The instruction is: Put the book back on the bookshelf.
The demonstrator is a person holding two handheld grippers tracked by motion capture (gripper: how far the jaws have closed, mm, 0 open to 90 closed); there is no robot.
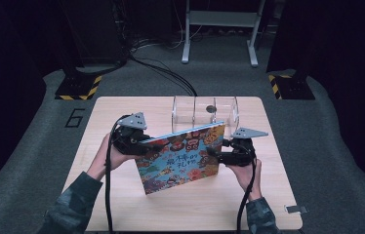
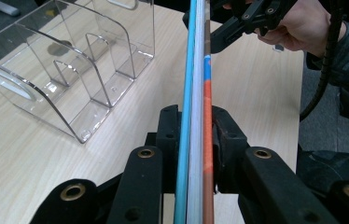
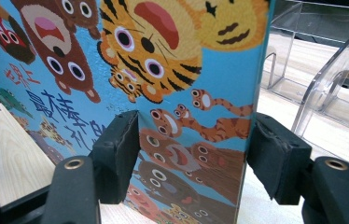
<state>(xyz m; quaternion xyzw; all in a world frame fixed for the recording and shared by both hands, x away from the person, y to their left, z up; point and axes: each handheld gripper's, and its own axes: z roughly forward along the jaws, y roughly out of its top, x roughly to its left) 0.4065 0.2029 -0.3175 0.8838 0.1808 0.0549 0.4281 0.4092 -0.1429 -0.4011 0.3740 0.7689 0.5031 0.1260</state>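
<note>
High view: a glossy, flat picture book [image 1: 183, 158] stands tilted on the pale wooden table [image 1: 122, 204], with a clear acrylic rack [image 1: 205, 113] at twelve o'clock.

Left gripper view: the left gripper [image 2: 195, 135] is clamped on the book's thin edge.

Right gripper view: the right gripper [image 3: 193, 154] has its padded jaws spread, one across the cover, the other beyond its edge.

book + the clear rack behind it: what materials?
Book: looks like a hardcover, glossy printed paper over stiff board; it stands rigid, with white page edges between covers. Rack: clear rigid plastic, probably acrylic; see-through dividers with bright polished edges.
</note>
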